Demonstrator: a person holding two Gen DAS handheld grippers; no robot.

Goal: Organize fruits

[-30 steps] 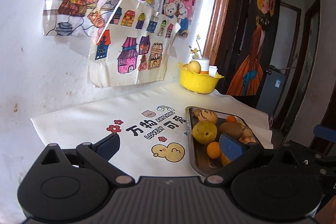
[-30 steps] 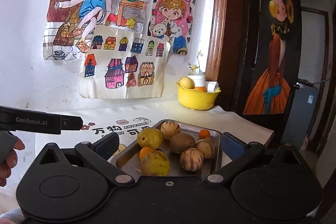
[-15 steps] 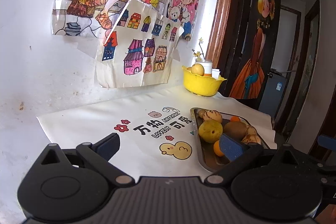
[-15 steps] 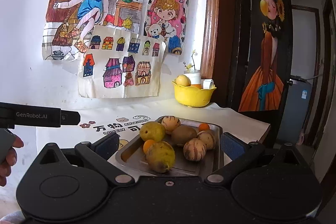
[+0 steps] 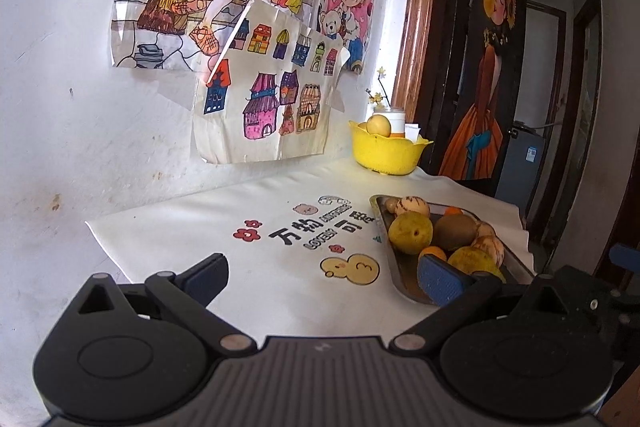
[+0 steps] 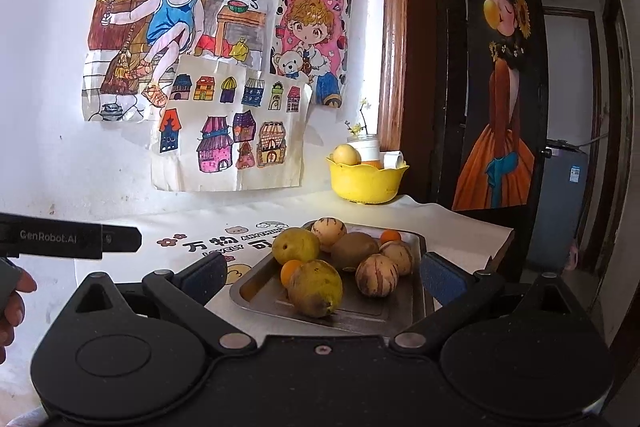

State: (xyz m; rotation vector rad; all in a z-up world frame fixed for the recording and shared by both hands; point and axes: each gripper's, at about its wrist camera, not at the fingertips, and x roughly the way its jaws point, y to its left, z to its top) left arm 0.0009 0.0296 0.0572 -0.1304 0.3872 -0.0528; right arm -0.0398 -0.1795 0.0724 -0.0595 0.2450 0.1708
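Blue-padded right gripper (image 6: 320,279) agape, level before metal tray (image 6: 416,303) — empty.

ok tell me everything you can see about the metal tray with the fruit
The metal tray is a shallow, rectangular, dull silver pan with rounded corners and a raised rim. It lies flat on the printed white tablecloth, in front of the yellow bowl. It holds two yellow-green pears, a brown kiwi, several pale striped fruits and two small oranges. The near part of its floor is bare. The open right gripper frames it without touching.
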